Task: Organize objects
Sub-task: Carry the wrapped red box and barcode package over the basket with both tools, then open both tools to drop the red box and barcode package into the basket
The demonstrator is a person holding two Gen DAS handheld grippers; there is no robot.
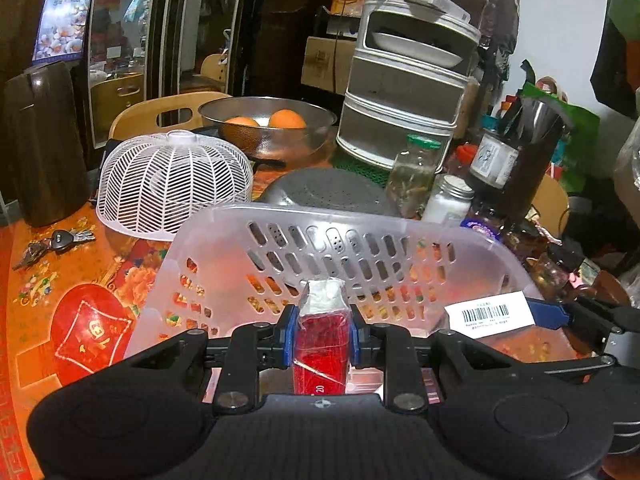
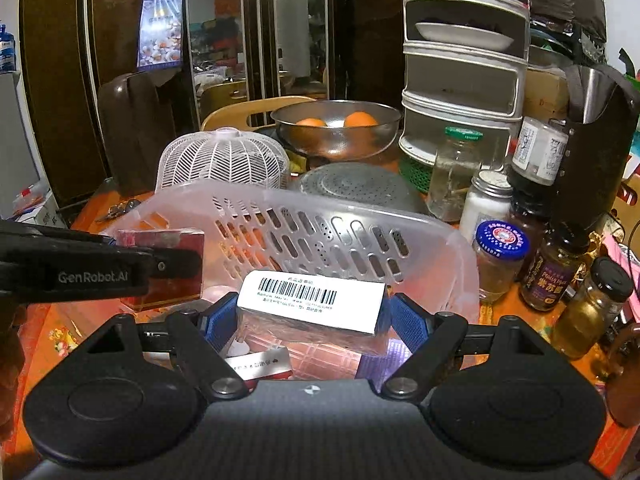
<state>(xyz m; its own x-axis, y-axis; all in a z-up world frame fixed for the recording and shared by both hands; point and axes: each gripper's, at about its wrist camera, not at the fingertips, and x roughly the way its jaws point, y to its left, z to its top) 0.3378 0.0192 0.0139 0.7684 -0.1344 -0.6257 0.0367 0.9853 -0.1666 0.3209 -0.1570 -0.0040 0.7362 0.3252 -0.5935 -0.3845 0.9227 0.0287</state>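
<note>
A translucent plastic basket (image 1: 304, 216) with slotted walls sits on the red patterned table; it also shows in the right wrist view (image 2: 460, 256). My left gripper (image 1: 322, 330) is shut on a red cellophane-wrapped pack (image 1: 320, 344) and holds it upright over the basket's near rim; the same pack shows in the right wrist view (image 2: 164, 268). My right gripper (image 2: 310, 314) is shut on a white box with a barcode label (image 2: 310, 300), held over the basket's near right part; the box also shows in the left wrist view (image 1: 490, 314). A small red and white pack (image 2: 260, 366) lies in the basket under it.
A white mesh food cover (image 1: 174, 184), a grey colander (image 1: 328, 190) and a steel bowl with oranges (image 1: 268, 124) stand behind the basket. Jars and bottles (image 2: 500, 260) crowd the right side. Keys (image 1: 56, 242) lie at left near a brown jug (image 1: 40, 140). A tiered rack (image 1: 412, 64) stands behind.
</note>
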